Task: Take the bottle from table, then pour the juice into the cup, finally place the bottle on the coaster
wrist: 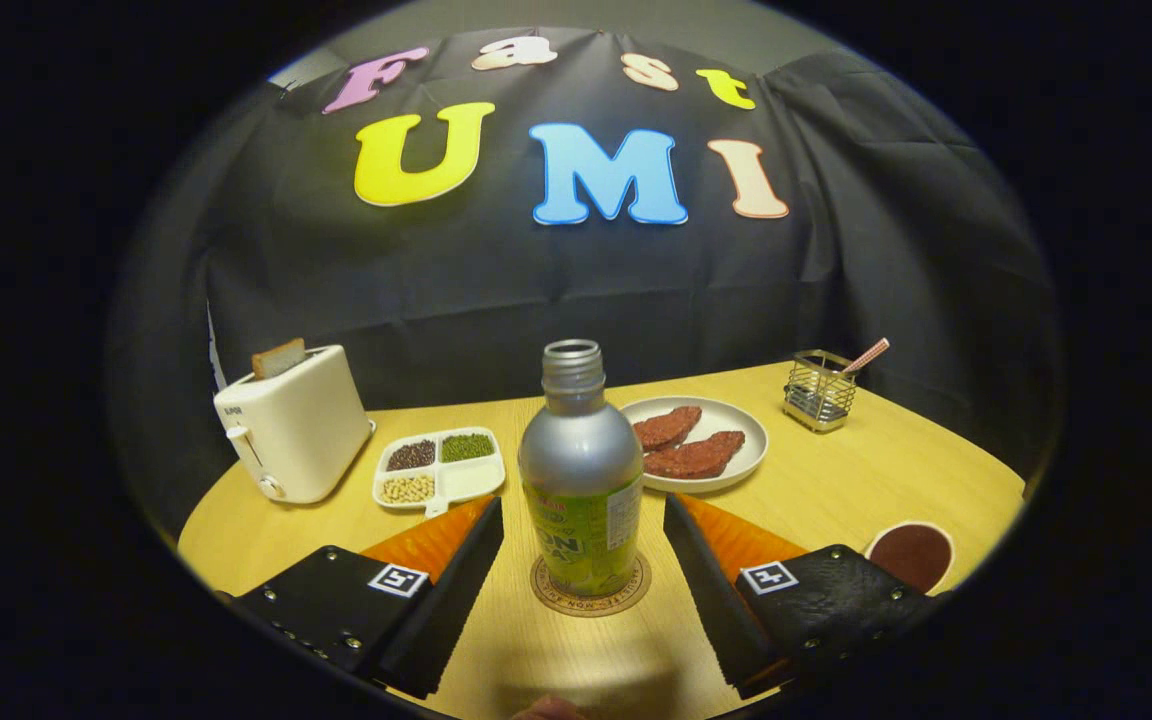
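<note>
My claw (584, 530) is spread wide, touching nothing. Bottle (581, 480) sits on its coaster (590, 598) between my fingers. Looks done, so next I'd just back straight off.

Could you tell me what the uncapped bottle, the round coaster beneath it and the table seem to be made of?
The silver uncapped bottle looks like brushed aluminium: matte metallic sheen, threaded neck, printed green label. The round brown coaster seems cork or pressed board, dull and grainy. The pale table shows wood grain, possibly laminate. The gripper is open around the bottle.

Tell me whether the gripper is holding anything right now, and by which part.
Nothing is held. The gripper is open, its fingers standing apart on either side of the bottle, which stands upright on the coaster.
</note>
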Demonstrator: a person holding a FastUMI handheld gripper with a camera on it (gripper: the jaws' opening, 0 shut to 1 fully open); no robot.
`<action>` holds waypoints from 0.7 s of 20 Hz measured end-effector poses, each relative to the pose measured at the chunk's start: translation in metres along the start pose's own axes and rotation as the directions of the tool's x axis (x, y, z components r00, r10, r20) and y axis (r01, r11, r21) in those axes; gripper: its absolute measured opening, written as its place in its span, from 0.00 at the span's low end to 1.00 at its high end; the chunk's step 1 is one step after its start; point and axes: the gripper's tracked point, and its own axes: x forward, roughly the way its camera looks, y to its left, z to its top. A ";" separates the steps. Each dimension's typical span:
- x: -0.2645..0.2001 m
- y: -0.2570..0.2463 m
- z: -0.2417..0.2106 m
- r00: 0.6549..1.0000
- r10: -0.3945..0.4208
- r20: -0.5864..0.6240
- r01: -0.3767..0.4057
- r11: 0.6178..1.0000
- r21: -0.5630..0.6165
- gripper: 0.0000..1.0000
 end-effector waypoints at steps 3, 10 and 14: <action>-0.030 -0.006 0.031 0.998 0.016 0.057 -0.016 1.000 0.002 0.98; -0.087 0.003 0.091 0.983 0.094 0.155 -0.092 0.996 -0.023 0.98; -0.119 0.013 0.118 0.969 0.133 0.207 -0.130 0.991 -0.029 0.98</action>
